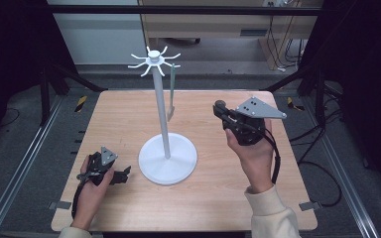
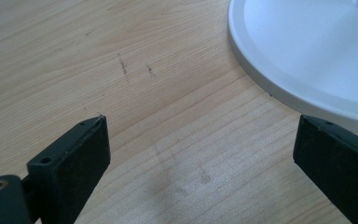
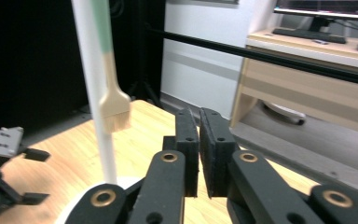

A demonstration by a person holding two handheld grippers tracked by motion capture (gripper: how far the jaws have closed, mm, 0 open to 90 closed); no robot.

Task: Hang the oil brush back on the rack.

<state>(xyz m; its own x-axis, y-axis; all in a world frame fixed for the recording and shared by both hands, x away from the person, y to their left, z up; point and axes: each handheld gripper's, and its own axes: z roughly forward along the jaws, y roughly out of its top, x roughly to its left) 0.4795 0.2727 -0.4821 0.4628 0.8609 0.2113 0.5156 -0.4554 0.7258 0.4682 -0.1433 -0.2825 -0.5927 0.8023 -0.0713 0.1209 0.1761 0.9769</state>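
A white stand rises from a round base (image 1: pixel 167 159) in the middle of the table, its pole (image 1: pixel 161 106) topped by a ring of hooks (image 1: pixel 154 58). A brush (image 1: pixel 170 105) with a green handle and a pale wooden head hangs from one hook just right of the pole. It also appears as the brush (image 3: pixel 114 108) beside the pole (image 3: pixel 93 70). My left gripper (image 1: pixel 125 175) rests low on the table left of the base, open, with bare wood between its jaws (image 2: pixel 200 126). My right gripper (image 1: pixel 219 107) is held up right of the stand, shut on nothing (image 3: pixel 198 114).
The wooden table (image 1: pixel 129 114) ends in a rounded edge on all sides, with metal rails along the floor left and right. The white base (image 2: pixel 307 51) lies close to my left gripper's right jaw. A desk and cables stand beyond the table.
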